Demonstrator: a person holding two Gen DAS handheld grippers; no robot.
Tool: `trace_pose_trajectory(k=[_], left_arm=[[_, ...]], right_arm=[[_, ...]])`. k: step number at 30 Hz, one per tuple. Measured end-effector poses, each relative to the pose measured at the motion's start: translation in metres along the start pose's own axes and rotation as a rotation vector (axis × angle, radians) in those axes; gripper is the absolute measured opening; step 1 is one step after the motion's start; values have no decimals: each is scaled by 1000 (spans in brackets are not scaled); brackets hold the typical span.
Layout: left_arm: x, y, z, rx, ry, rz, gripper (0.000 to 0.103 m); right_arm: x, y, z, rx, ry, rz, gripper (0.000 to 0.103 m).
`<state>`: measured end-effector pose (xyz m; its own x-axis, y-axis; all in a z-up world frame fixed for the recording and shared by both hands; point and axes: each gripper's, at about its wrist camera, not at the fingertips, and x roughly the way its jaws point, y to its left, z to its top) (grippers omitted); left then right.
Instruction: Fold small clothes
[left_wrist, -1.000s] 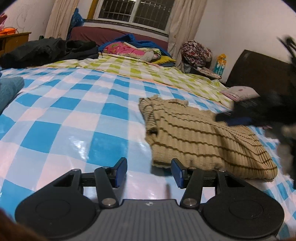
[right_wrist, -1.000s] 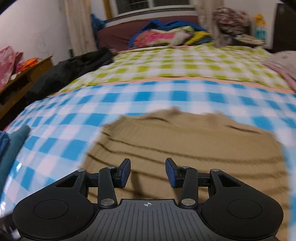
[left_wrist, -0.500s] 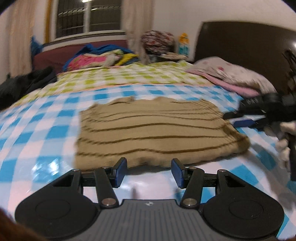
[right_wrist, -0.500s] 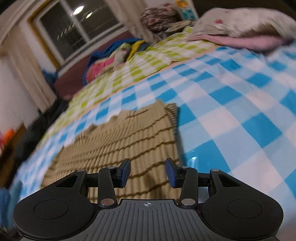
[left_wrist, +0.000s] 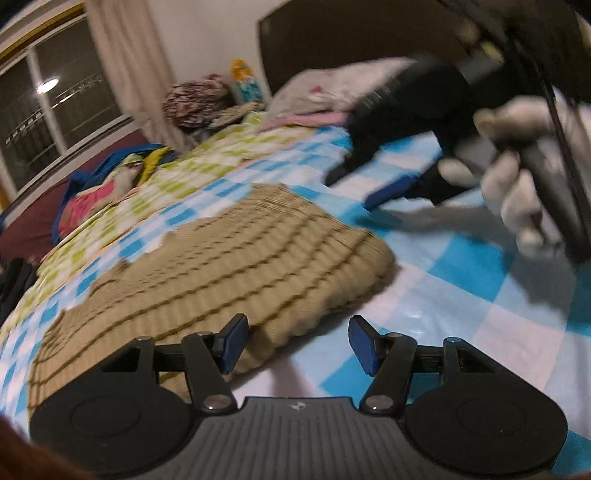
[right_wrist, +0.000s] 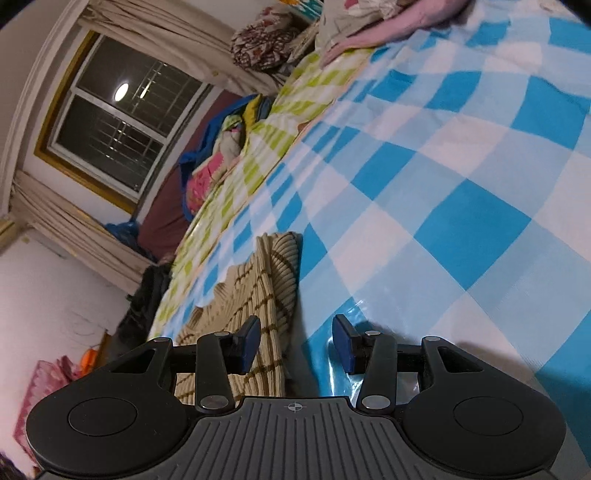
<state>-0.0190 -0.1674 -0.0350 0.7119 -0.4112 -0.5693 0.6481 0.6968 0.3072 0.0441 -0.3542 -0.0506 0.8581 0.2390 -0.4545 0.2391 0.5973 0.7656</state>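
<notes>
A tan knit sweater (left_wrist: 229, 258) with thin brown stripes lies folded flat on the blue-and-white checked cover (left_wrist: 461, 280). My left gripper (left_wrist: 297, 343) hovers at the sweater's near right corner, its jaws opening. The left pad is over the knit edge and nothing is pinched. In the right wrist view the sweater (right_wrist: 258, 302) runs along the left. My right gripper (right_wrist: 295, 345) straddles its side edge, jaws opening slightly, with no cloth gripped. The left wrist view also shows the right gripper (left_wrist: 364, 182), blurred, beyond the sweater in a light-gloved hand (left_wrist: 517, 184).
Behind the checked cover (right_wrist: 443, 184) lies a green-checked sheet (left_wrist: 192, 166). A heap of bright clothes (left_wrist: 110, 184) sits under the window. Pillows (left_wrist: 332, 88) and a dark headboard (left_wrist: 351, 33) are at the right; dark garments (right_wrist: 144, 306) lie at the far left.
Both grippers have swung round the sweater and rolled, so the bed now looks tilted. The left gripper's jaws stand wider than before. The right gripper has come to the sweater's side edge.
</notes>
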Motion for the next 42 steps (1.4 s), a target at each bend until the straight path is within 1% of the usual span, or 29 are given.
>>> trace_pose_trajectory(k=[3,7,13,17,19,22,27,28,29,30,31,32,33,34,35,38,42], left_arm=[[6,-12,3,64,-29,25,66],[15,-24,13,128,-54,47,67],[31,-39,22,212,-102,101,66],[30,-40,23,202,-108,84,65],[34,-41,26,191,-103,80,61],[41,-47,32,209,-106,95,61],[42,-52,31,239,-113,107,61],[42,-51,32,233,-110,104,59],[41,-49,32,217,-105,91,55],[41,-45,34,187,-91,64,41],[41,-42,35,157,-79,48,33],[39,-36,37,118,-71,36,31],[37,-30,37,81,-70,24,26],[34,-25,38,45,-67,16,22],[30,-17,40,3,-66,5,22],[23,-5,44,-76,-70,-26,20],[19,2,46,-140,-68,-64,18]], right_arm=[[0,-3,0,8,13,12,44],[-2,-6,2,31,10,24,45],[-2,-13,3,71,11,40,45],[-1,-14,4,72,13,41,45],[0,-15,4,76,17,43,46],[3,-16,3,72,26,39,46],[3,-17,4,73,25,43,46],[3,-17,4,74,25,46,46],[3,-17,4,74,26,49,46],[2,-17,4,73,26,51,46],[2,-17,5,71,27,54,46],[2,-17,4,71,29,57,46],[2,-17,4,70,32,61,46],[2,-17,4,72,35,66,46],[2,-18,4,77,38,75,46],[5,-22,4,107,54,103,48],[15,-20,7,126,59,123,51]])
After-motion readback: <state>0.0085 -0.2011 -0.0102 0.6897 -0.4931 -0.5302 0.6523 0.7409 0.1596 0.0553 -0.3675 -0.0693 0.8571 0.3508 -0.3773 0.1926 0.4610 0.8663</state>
